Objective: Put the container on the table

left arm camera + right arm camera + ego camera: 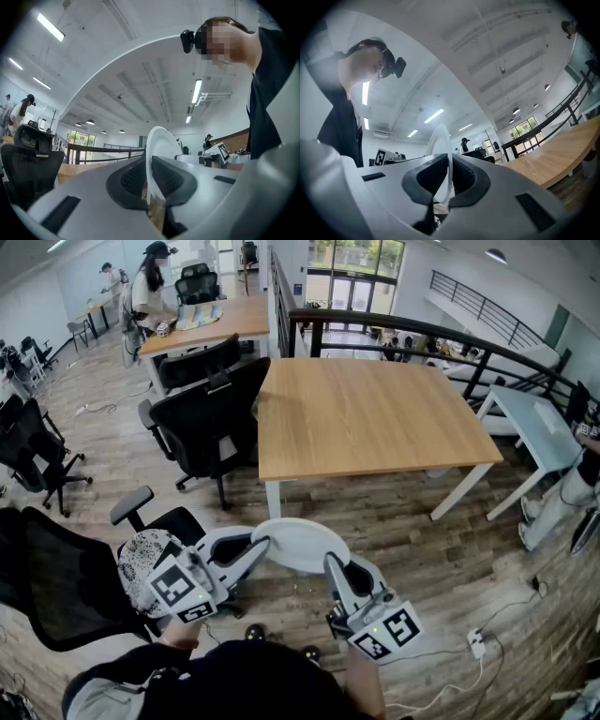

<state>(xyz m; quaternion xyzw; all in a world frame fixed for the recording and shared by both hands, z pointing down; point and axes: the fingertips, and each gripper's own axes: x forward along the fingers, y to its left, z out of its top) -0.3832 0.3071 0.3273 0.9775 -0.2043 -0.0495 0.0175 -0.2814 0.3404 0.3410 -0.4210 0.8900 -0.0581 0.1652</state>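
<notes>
Closest to me, low in the head view, my left gripper (257,546) and right gripper (332,564) both carry the white container (300,544) between them, one on each side of its rim; in the left gripper view the jaws are pressed together on the thin white edge, which stands upright between the dark pads (133,178); the right gripper view shows the same, its jaws pinching the opposite edge. The container hangs in the air over the wooden floor (441,549), short of the table's near edge and not touching it; a black mesh chair (56,587) sits just to my left. Beyond the container stands the wooden table (366,418) on white legs, its top bare; two black office chairs (211,413) crowd its left side; a dark railing (422,332) curves behind it; farthest back, a person (150,287) stands at another desk (211,320).
</notes>
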